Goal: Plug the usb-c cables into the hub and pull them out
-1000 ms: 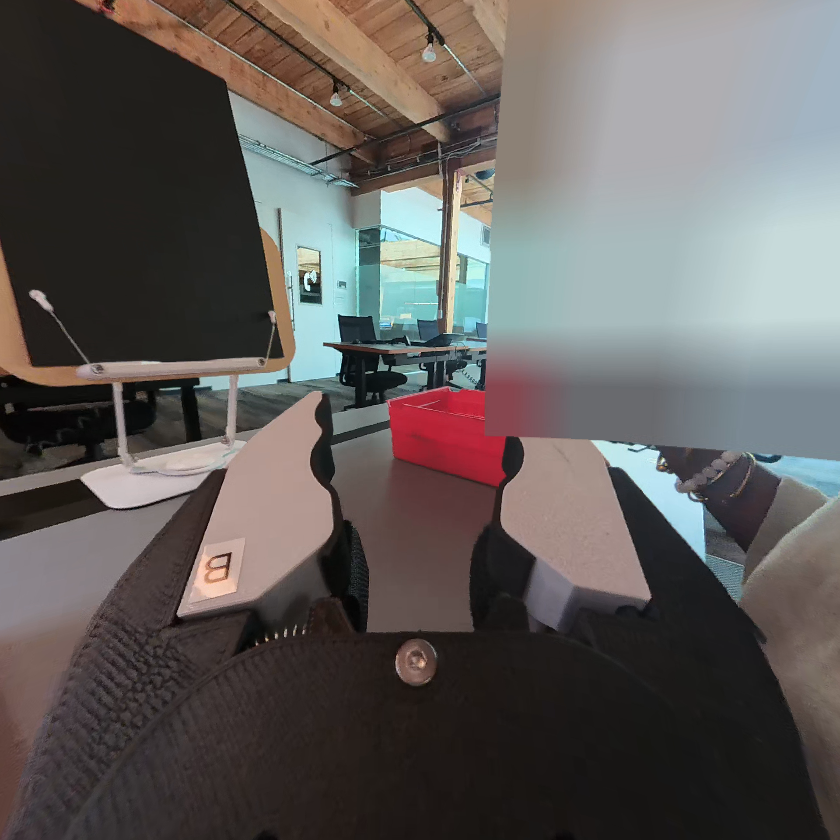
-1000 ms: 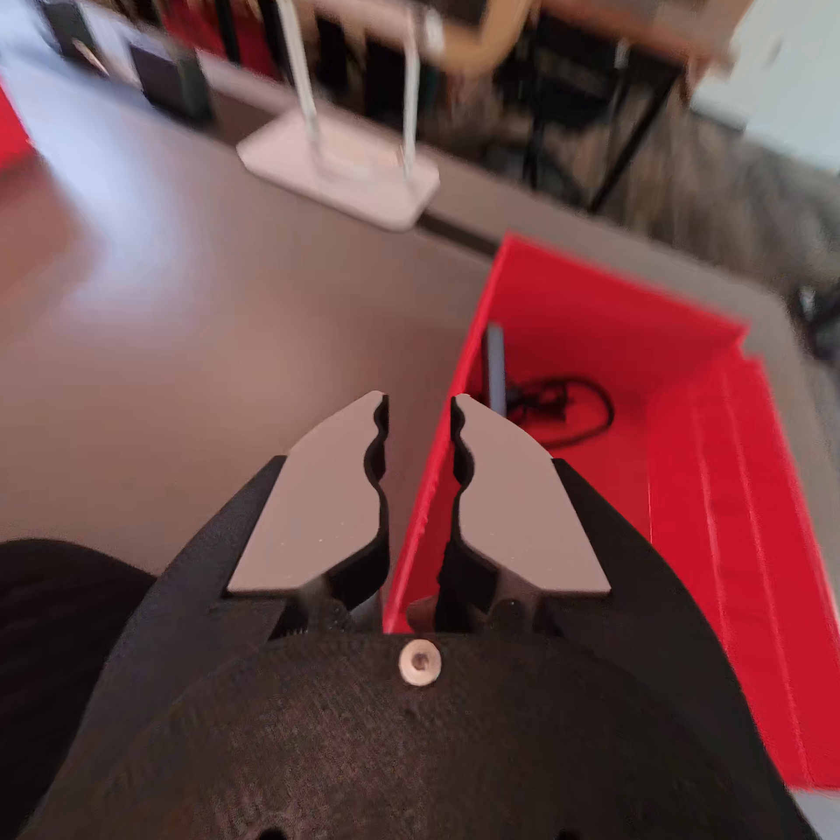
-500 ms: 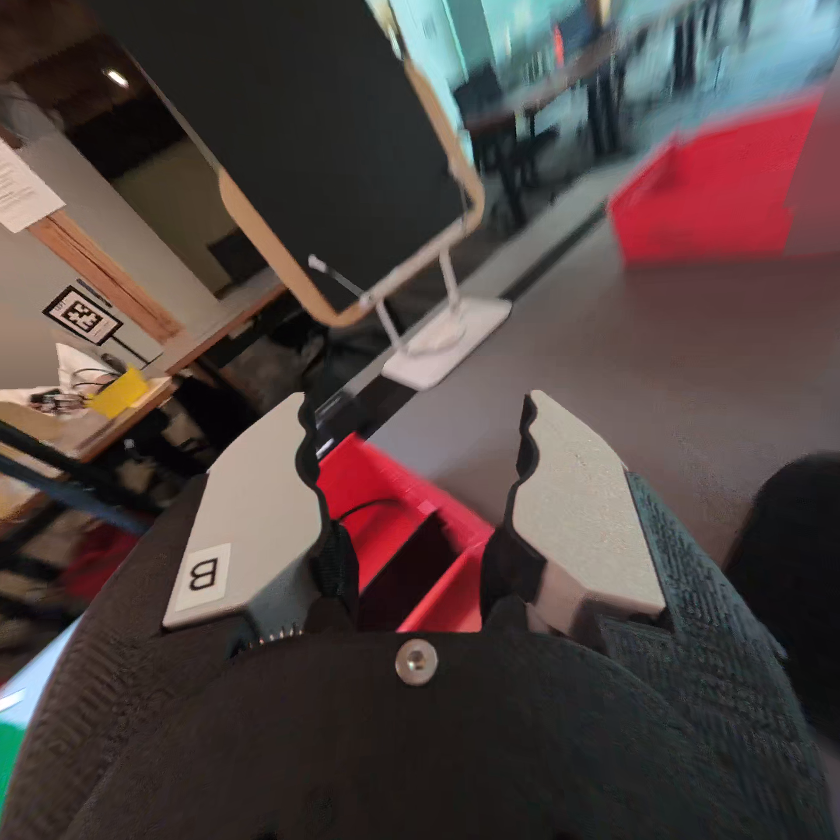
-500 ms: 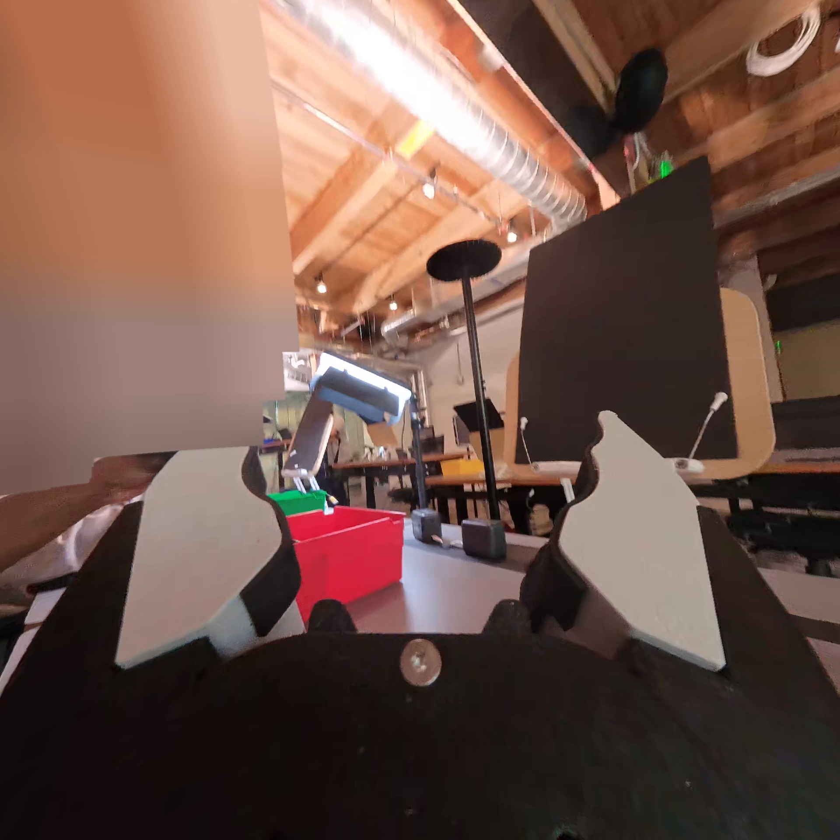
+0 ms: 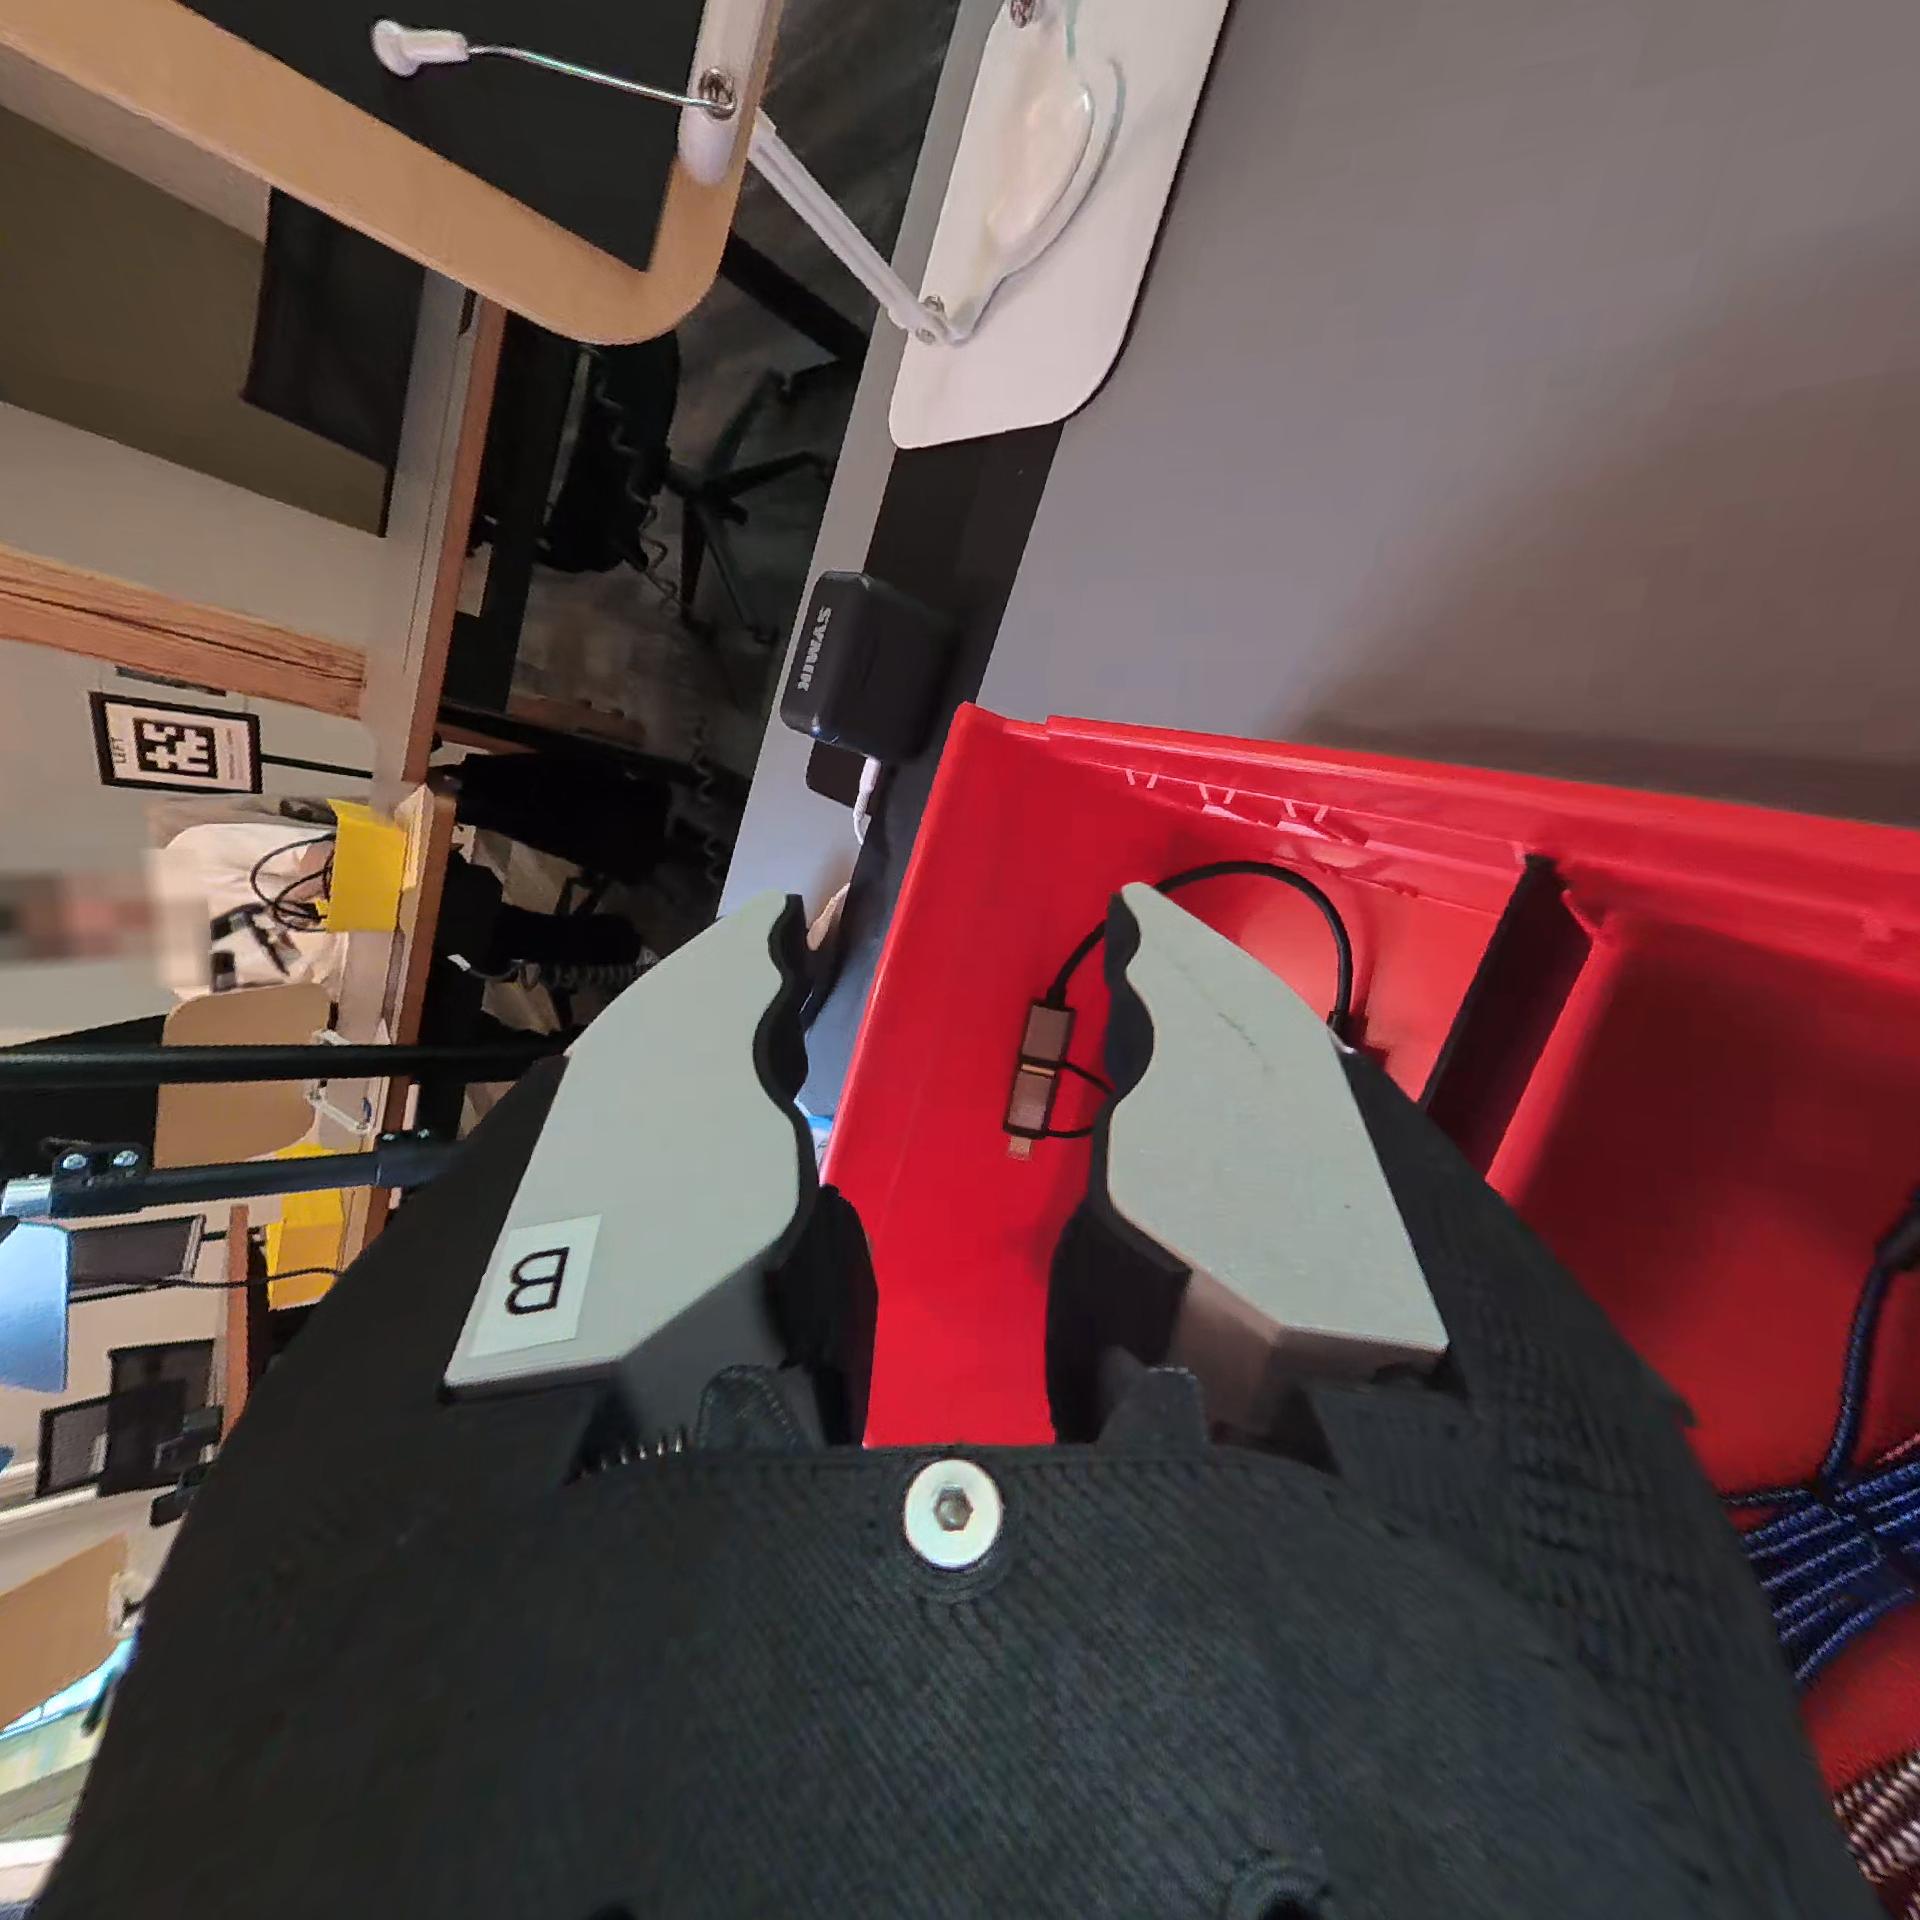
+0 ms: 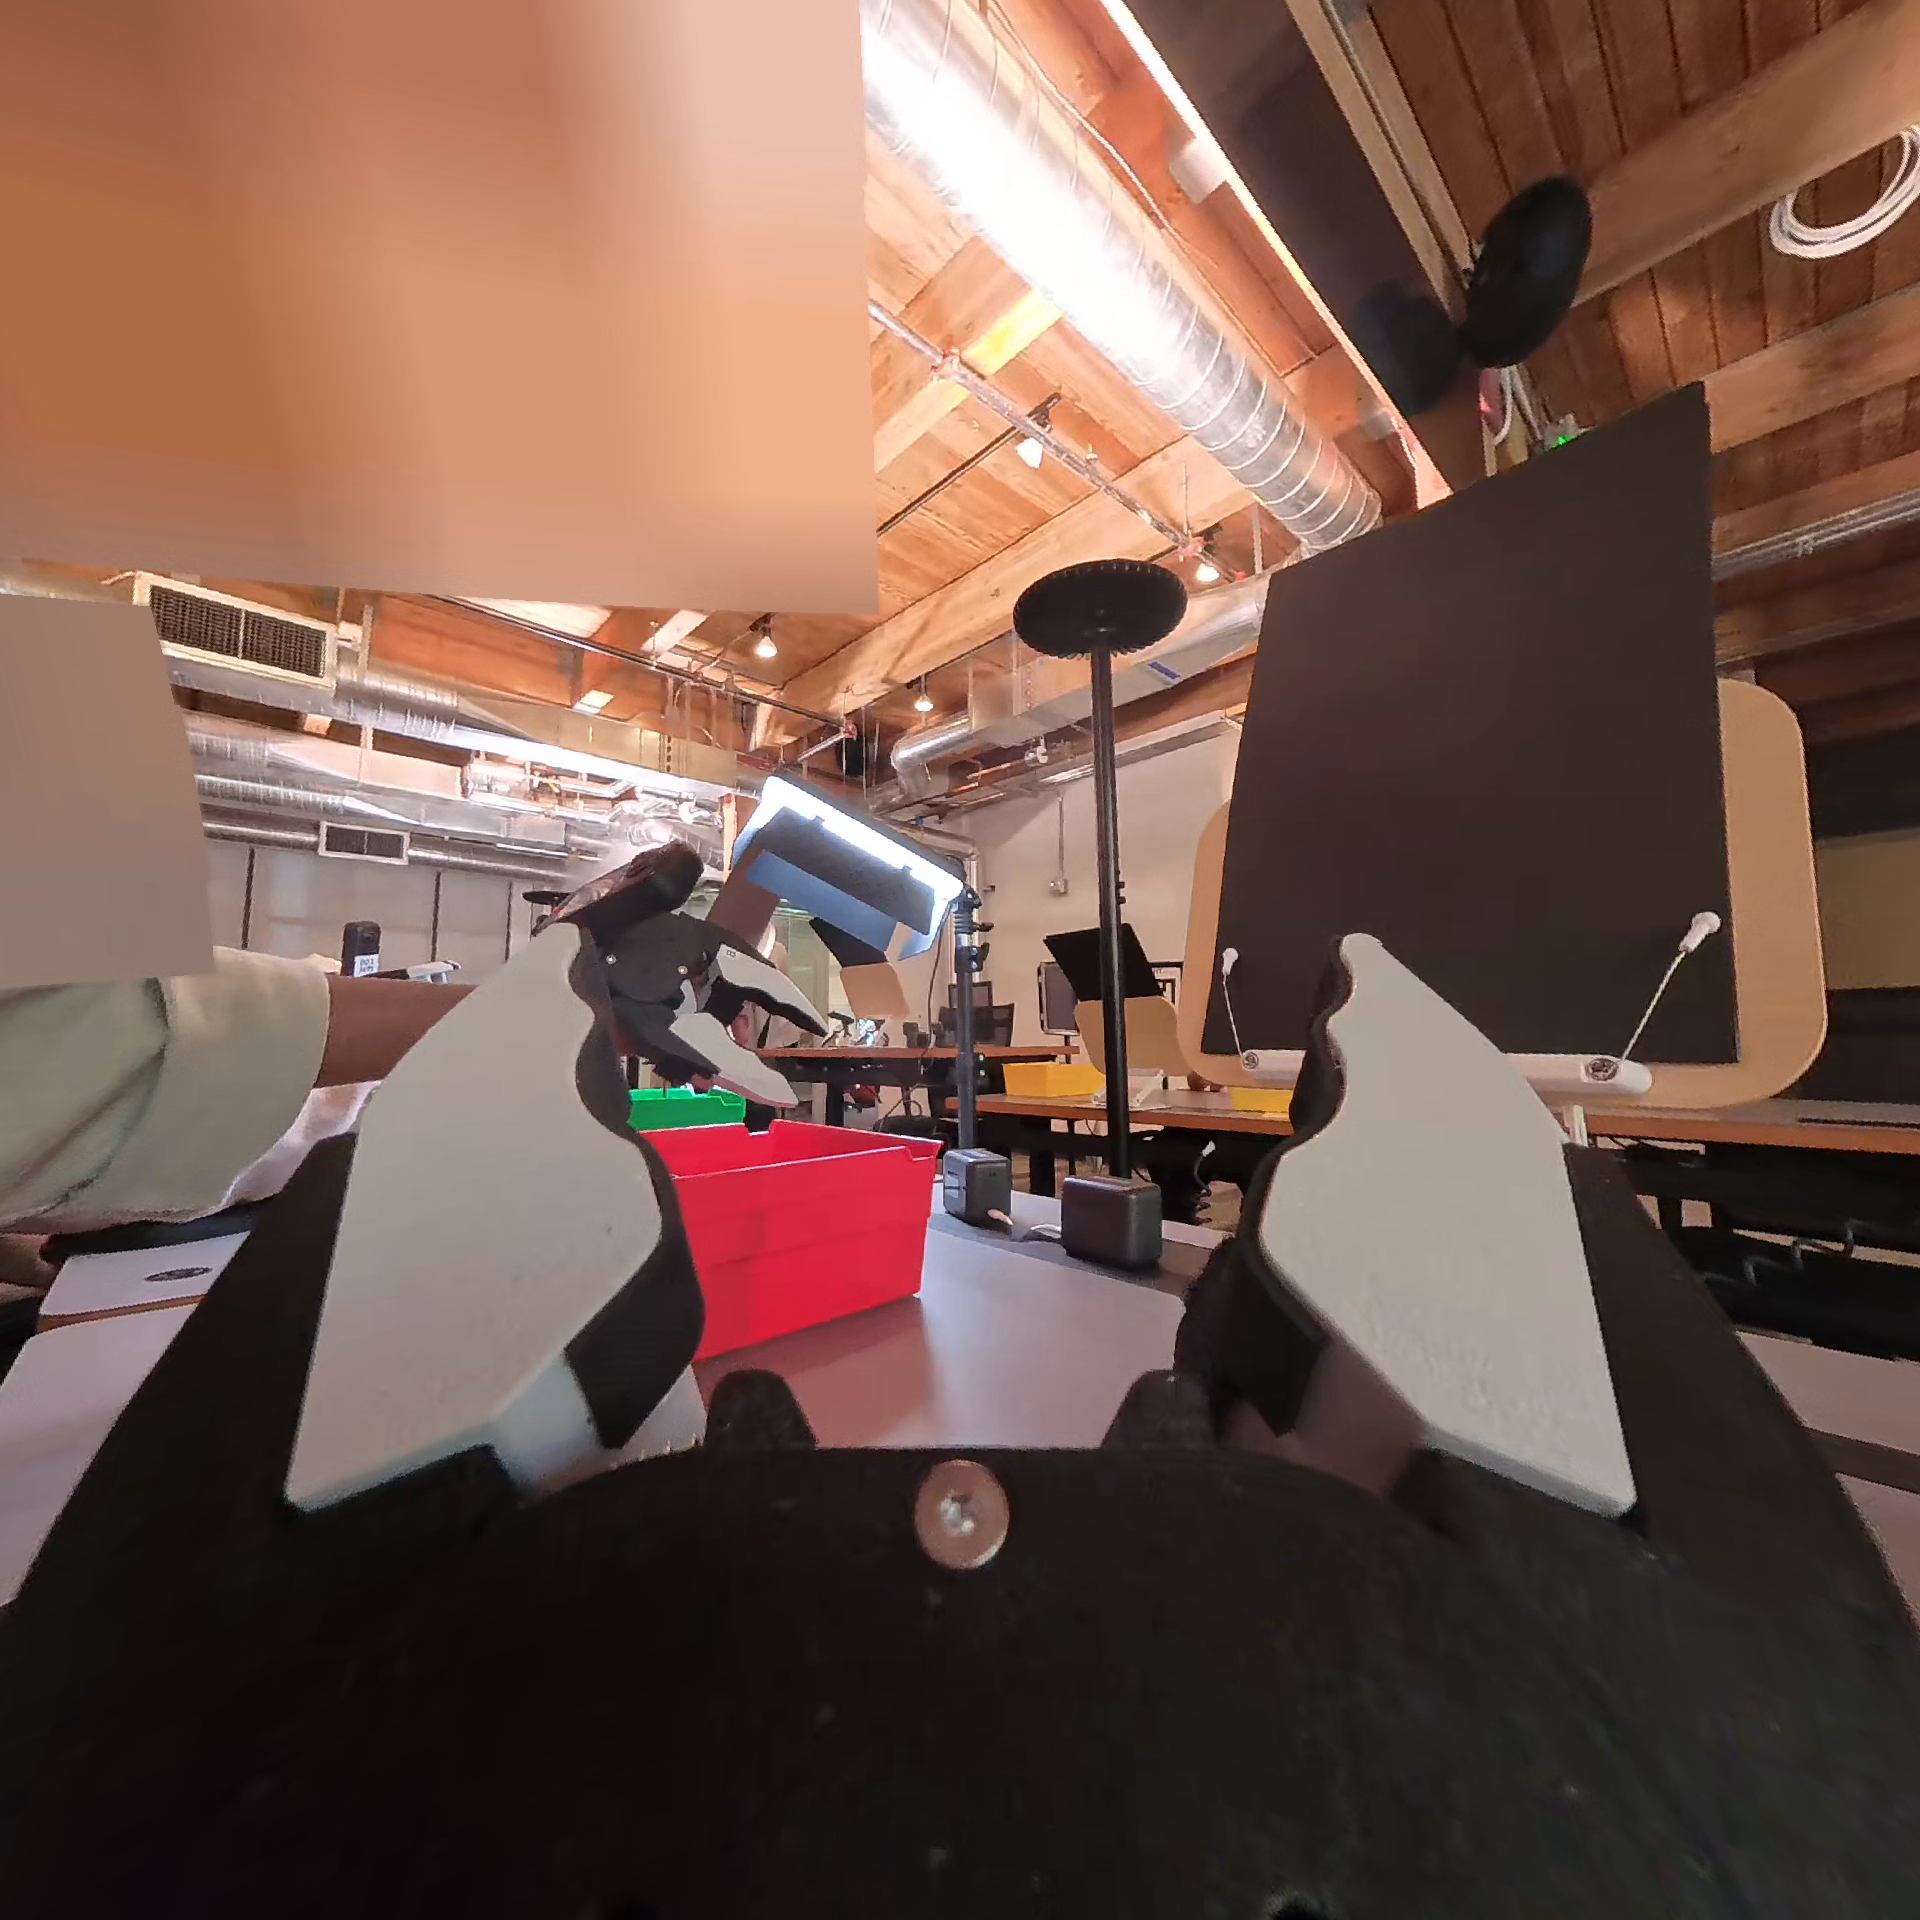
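My left gripper [image 5: 956, 914] is open and empty, and hangs over the left compartment of a red bin [image 5: 1351, 810]. In that compartment lies a thin black cable [image 5: 1299, 894] ending in a small grey metal connector [image 5: 1039, 1070], just below and between my fingertips. A blue braided cable [image 5: 1849, 1538] lies in the compartment to the right of the divider. My right gripper [image 6: 956, 945] is wide open and empty, held low and level over the table, facing the red bin [image 6: 800, 1216]. The left gripper [image 6: 795, 1060] shows there above the bin.
A black charger block [image 5: 862, 665] and a white stand base [image 5: 1039, 208] sit at the table's far edge. In the right wrist view a black pole stand [image 6: 1110, 1216], a green bin [image 6: 681, 1107], a black board [image 6: 1475, 779] and a person's sleeve [image 6: 135, 1091] show. Some 40 centimetres of space lies between my two pairs of fingers.
The left gripper has swung from a level view to pointing down into the red bin. The right gripper opened wide and tilted up from over a red bin to level.
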`<control>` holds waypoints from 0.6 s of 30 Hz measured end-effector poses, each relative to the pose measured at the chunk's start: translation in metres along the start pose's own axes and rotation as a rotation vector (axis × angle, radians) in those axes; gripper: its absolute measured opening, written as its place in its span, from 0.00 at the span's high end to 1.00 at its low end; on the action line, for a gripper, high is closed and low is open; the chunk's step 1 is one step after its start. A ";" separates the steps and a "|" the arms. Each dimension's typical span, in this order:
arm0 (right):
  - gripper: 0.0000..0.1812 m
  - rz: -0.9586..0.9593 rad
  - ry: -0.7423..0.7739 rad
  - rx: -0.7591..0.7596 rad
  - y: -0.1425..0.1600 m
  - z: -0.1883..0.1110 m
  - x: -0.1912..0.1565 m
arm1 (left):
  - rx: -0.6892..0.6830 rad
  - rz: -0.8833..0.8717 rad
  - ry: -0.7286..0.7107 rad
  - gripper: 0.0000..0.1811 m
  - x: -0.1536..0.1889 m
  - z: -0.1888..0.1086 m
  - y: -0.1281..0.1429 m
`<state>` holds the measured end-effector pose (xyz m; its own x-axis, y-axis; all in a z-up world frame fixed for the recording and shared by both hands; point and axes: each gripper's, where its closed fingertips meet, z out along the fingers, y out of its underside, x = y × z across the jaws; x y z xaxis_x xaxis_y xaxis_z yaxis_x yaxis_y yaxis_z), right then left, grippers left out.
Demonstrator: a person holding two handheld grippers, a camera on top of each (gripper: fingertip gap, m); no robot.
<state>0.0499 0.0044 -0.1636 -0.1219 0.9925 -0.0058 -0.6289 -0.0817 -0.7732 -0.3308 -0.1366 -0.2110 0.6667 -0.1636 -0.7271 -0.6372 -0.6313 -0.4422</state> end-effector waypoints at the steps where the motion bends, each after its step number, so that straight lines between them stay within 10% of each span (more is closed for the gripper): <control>1: 0.31 0.003 0.000 -0.001 0.001 0.000 0.000 | 0.001 0.005 0.004 0.70 0.002 0.001 0.000; 18: 0.32 0.013 0.008 -0.036 0.014 0.002 0.007 | -0.225 0.392 0.311 0.84 0.048 0.071 0.071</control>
<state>0.0381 0.0103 -0.1732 -0.1241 0.9920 -0.0208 -0.5989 -0.0916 -0.7955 -0.3719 -0.1353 -0.3145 0.5002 -0.6142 -0.6103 -0.7855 -0.6185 -0.0213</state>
